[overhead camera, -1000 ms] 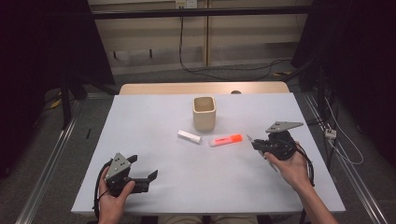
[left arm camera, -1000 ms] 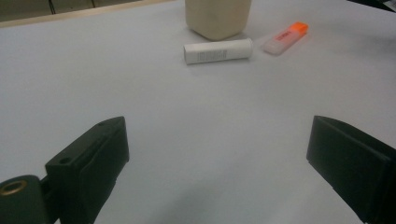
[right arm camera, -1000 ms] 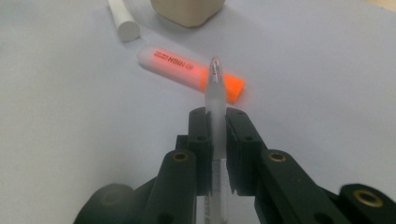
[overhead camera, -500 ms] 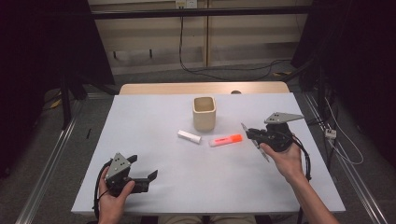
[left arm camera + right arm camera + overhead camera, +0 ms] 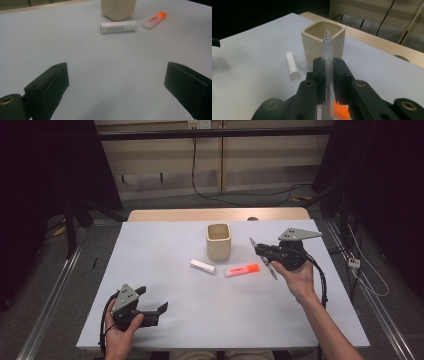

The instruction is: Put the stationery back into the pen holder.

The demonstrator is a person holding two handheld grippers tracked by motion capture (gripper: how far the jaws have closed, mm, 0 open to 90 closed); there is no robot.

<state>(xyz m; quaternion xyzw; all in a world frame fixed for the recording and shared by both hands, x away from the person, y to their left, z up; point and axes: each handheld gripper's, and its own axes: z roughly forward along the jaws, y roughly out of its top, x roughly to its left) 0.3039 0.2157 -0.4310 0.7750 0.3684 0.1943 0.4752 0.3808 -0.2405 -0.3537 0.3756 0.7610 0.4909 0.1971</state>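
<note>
While the right claw (image 5: 264, 251) grips a pen (image 5: 327, 62) above the worktop's (image 5: 165, 245) right half, the cup (image 5: 219, 241) stands just beyond the pen's tip, toward the far edge; the left claw (image 5: 150, 306), jaws wide and empty, rests near the front-left corner.
</note>
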